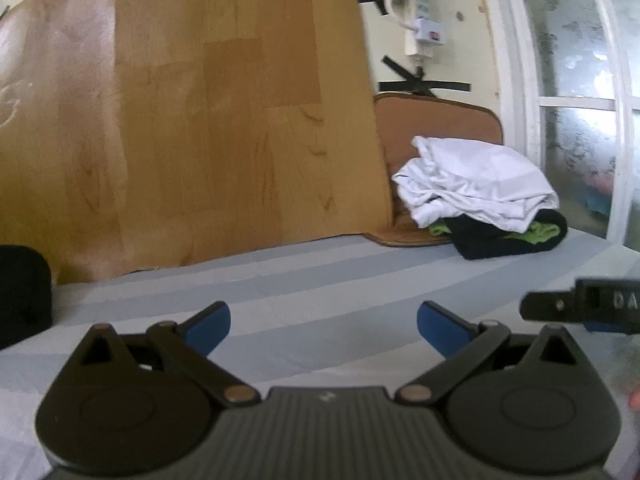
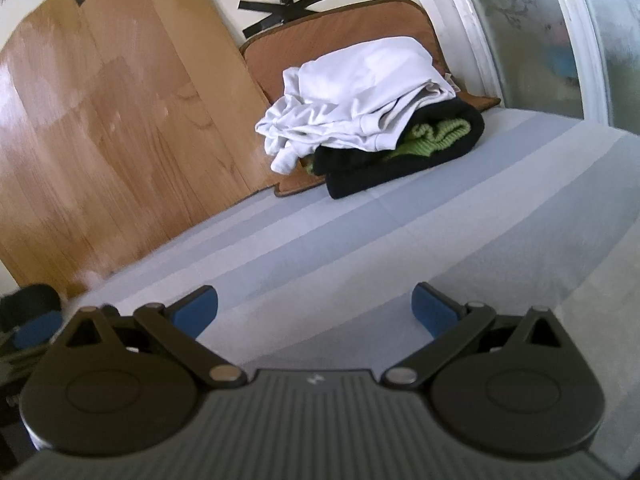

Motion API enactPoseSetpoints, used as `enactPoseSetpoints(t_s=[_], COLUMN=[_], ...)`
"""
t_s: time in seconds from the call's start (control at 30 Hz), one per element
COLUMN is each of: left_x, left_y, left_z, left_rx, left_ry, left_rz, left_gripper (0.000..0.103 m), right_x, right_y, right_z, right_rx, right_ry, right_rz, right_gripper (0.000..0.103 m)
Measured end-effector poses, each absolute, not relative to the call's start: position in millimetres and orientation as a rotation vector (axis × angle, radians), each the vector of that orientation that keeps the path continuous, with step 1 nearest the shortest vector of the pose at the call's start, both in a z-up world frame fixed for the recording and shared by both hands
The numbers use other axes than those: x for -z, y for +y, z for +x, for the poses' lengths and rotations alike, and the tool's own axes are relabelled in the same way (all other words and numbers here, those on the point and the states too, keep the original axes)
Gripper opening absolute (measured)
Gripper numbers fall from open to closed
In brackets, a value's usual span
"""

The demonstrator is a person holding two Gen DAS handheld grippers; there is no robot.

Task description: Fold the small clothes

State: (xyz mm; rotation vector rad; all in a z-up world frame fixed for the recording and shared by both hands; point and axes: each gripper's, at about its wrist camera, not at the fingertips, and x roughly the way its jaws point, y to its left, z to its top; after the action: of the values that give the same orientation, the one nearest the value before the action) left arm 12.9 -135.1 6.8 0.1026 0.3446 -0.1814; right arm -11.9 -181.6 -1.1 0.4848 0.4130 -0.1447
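Left wrist view: the left gripper (image 1: 323, 330) hovers over a striped blue-grey sheet (image 1: 320, 280), its blue-padded fingers (image 1: 210, 328) spread wide with only bare sheet between them. The pile of clothes (image 1: 480, 196) lies at the far right end of the sheet, well apart from the gripper. In the pile a white garment (image 1: 476, 176) lies on top of a black garment (image 1: 516, 242), with a strip of green fabric (image 1: 540, 232) showing between the two. Behind the pile a brown cushion (image 1: 436, 120) leans against the wall, and left of the pile a wooden board (image 1: 180, 120) stands upright along the sheet's far edge. A dark object (image 1: 22, 292) sits at the left edge, far from the pile; what it is cannot be told. Part of the right gripper (image 1: 580, 310) pokes in from the right edge, nearer the camera than the pile.

Right wrist view: the right gripper (image 2: 314, 312) has its fingers (image 2: 198, 310) wide apart over the sheet (image 2: 380, 240), nothing between them. The pile (image 2: 372, 120) sits straight ahead at the far end, well apart from the gripper, the white garment (image 2: 360, 92) draped over the black one (image 2: 400, 164) and the green fabric (image 2: 436, 132) tucked in the black folds. The brown cushion (image 2: 344, 24) stands behind the pile, the wooden board (image 2: 120, 100) to its left.
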Motion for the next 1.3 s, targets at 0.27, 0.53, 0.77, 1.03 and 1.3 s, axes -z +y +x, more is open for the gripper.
enactPoseSetpoints(t_s=[0.27,0.53,0.77,1.03,1.3], left_x=[-9.2,-4.2,-2.8,-0.8,2.1], left_y=[-113.4,-111.7,-112.2,-117.2,-112.1], left_z=[28.1,35.1,37.0,35.1,42.5], left_rx=[0.085,0.041,0.058,0.042,0.055], left_ry=[0.406,0.459,0.477,0.458,0.52], left_rz=[0.027,0.049,0.065,0.099,0.066], left_gripper=[0.103,0.103,0.103,0.103,0.103], right_x=[-0.8,-1.6,-1.5,-1.8,-1.6], right_y=[-162.6,-149.5,-146.8,-146.9,-147.5], right_z=[-6.1,-2.1,0.6,0.2,-1.9], right_rx=[0.22,0.254,0.256,0.256,0.251], right_ry=[0.473,0.494,0.504,0.503,0.492], right_rz=[0.368,0.333,0.312,0.315,0.335], right_gripper=[0.103,0.103,0.103,0.103,0.103])
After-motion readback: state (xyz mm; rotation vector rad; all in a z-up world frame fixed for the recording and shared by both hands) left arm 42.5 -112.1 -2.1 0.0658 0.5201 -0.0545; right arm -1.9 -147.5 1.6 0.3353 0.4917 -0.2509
